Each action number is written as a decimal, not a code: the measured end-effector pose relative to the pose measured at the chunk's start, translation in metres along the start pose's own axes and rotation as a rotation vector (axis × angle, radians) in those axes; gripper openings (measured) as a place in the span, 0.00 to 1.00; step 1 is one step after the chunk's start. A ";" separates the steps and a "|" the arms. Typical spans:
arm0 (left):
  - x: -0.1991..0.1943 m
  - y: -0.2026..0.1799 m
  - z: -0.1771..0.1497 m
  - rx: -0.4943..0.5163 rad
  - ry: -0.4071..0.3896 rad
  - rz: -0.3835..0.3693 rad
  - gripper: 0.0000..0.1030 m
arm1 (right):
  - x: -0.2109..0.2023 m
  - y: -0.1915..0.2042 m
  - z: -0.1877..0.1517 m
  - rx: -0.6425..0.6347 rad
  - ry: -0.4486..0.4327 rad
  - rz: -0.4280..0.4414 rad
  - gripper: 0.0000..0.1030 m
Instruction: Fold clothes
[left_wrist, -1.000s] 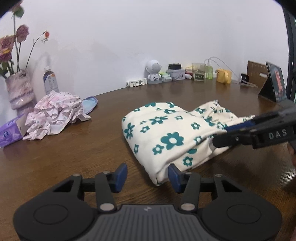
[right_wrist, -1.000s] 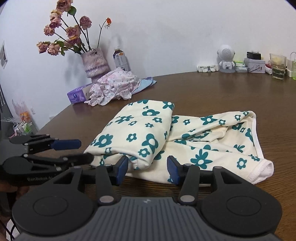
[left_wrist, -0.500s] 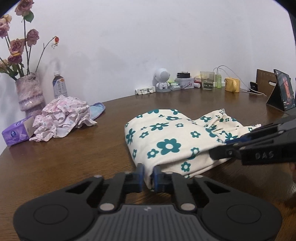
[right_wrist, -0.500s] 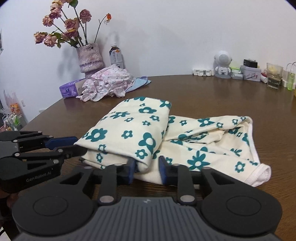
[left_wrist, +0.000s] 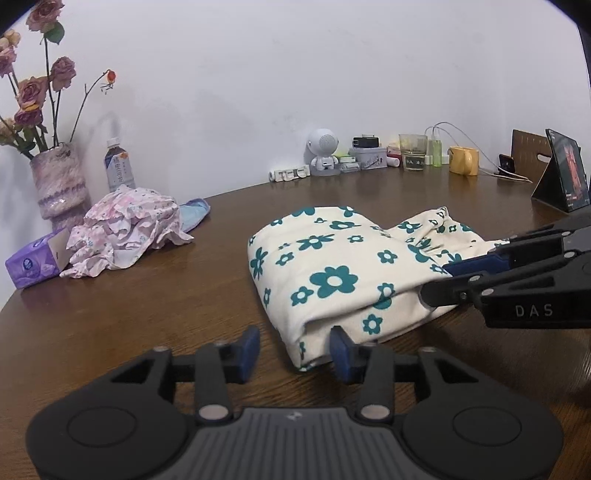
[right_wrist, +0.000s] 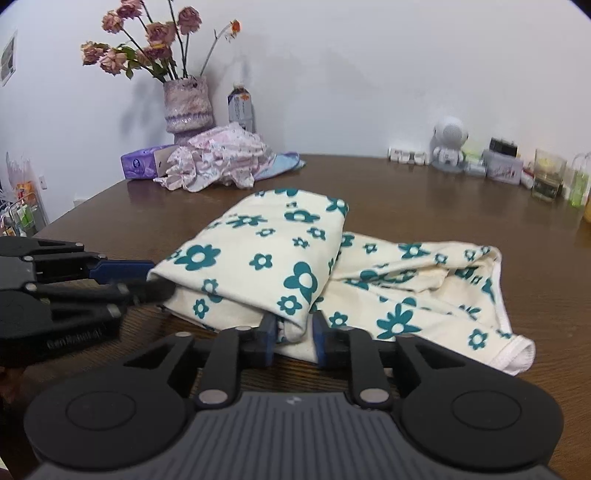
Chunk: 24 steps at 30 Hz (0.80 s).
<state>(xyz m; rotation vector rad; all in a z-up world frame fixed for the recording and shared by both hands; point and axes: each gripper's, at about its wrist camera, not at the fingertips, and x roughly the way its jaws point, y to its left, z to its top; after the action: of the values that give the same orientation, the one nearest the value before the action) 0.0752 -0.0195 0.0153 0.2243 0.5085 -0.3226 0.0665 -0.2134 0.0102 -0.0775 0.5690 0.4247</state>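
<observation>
A cream garment with teal flowers (left_wrist: 332, 266) (right_wrist: 266, 254) lies folded over on the brown table (left_wrist: 147, 302). My left gripper (left_wrist: 294, 352) (right_wrist: 155, 278) is at its near corner. Its jaws are opening: the blue pads stand apart and the corner lies loose between them, close to the right pad. My right gripper (right_wrist: 294, 341) (left_wrist: 436, 282) is at the other end of the folded edge. Its jaws are easing open, but the bunched fold still fills the gap between the pads.
A crumpled pink garment (left_wrist: 125, 229) and a blue cloth lie at the back left, by a purple tissue box (left_wrist: 33, 264), a vase of dried roses (left_wrist: 61, 184) and a bottle. Small items, a yellow mug (left_wrist: 463, 160) and a tablet (left_wrist: 565, 173) line the far edge.
The left jaws closed on the garment's corner, then spread apart again and let it go. The right jaws narrowed onto the folded edge and now stand a little wider.
</observation>
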 end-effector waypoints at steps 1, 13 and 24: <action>0.001 0.000 0.000 0.000 0.004 0.002 0.39 | 0.000 0.001 0.000 -0.006 -0.001 -0.001 0.24; 0.000 0.009 0.000 -0.070 -0.028 -0.008 0.02 | 0.011 -0.001 -0.003 0.034 0.017 -0.004 0.06; -0.002 0.009 -0.002 -0.082 0.002 -0.018 0.23 | 0.002 0.001 -0.003 0.018 0.002 -0.004 0.16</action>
<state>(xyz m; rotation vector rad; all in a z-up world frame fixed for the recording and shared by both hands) 0.0757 -0.0098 0.0156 0.1401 0.5249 -0.3187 0.0655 -0.2125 0.0066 -0.0619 0.5749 0.4152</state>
